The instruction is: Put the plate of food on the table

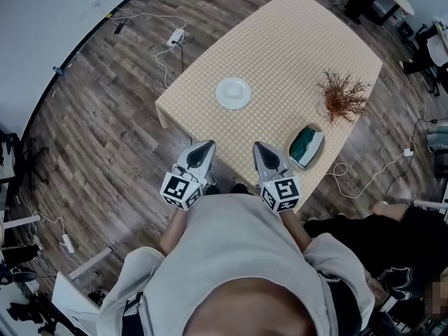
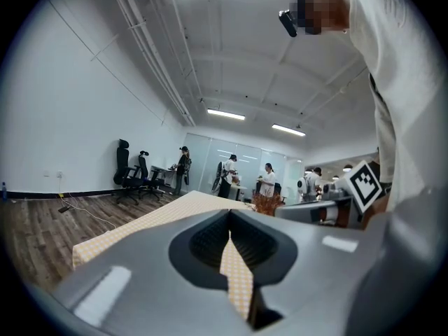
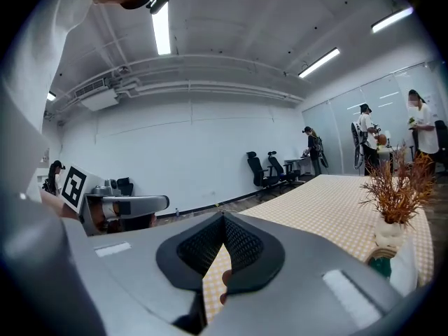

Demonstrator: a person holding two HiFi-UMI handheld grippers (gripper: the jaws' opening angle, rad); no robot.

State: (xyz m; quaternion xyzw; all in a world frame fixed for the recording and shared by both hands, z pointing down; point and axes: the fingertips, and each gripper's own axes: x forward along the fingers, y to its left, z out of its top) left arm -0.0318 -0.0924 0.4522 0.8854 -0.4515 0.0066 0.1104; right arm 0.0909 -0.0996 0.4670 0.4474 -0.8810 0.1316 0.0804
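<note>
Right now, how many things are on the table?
3: a white plate on the left side, a dried plant at the right, a green dish at the near corner. None seems hidden.

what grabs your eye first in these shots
A table in yellow checked cloth fills the head view, with a white plate near its left side and a dried reddish plant at its right. At the near edge the left gripper and right gripper are shut and empty, a green-and-white dish beside the right one.

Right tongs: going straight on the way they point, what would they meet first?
Likely the checked tablecloth just ahead of the right tongs; the white plate lies further along, though depth is unclear.
</note>
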